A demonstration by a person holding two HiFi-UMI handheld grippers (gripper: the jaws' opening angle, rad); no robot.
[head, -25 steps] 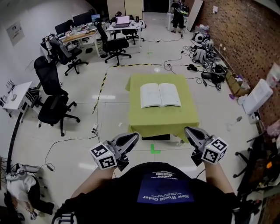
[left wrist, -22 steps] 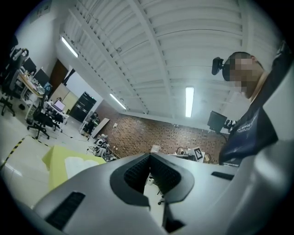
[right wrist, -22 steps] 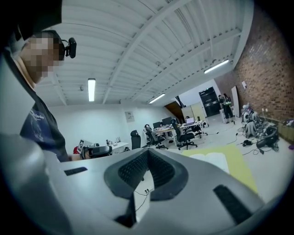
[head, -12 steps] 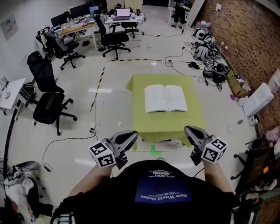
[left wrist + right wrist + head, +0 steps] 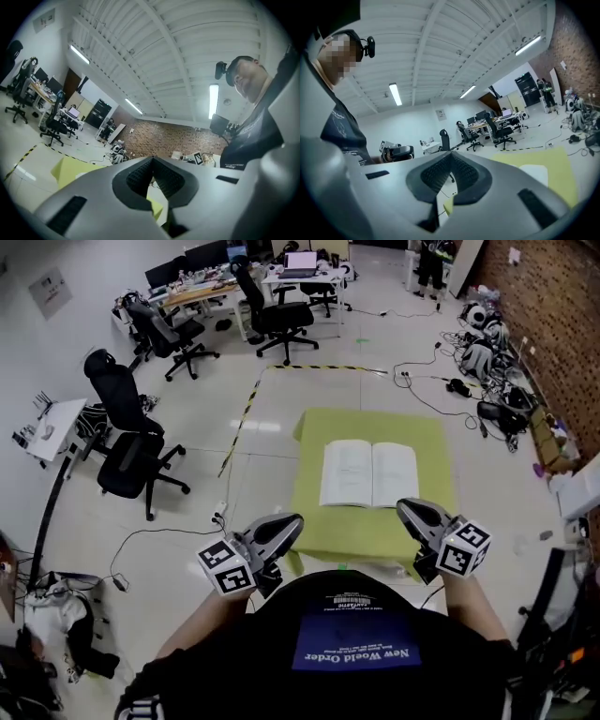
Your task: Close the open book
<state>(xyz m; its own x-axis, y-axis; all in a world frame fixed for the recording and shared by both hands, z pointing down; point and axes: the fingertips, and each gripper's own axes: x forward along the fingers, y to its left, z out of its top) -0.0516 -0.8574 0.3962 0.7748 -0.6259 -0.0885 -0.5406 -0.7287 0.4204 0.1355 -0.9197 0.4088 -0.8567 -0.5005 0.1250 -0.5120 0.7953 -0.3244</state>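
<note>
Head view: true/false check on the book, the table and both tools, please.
1. The book lies open on the green-covered table. True.
2. The left tool grips a page of the book. False: its jaws are together with nothing between them.
3. The right tool is shut and empty. True.
4. The black office chairs stand to the right of the table in the head view. False: the chairs stand to its left.
</note>
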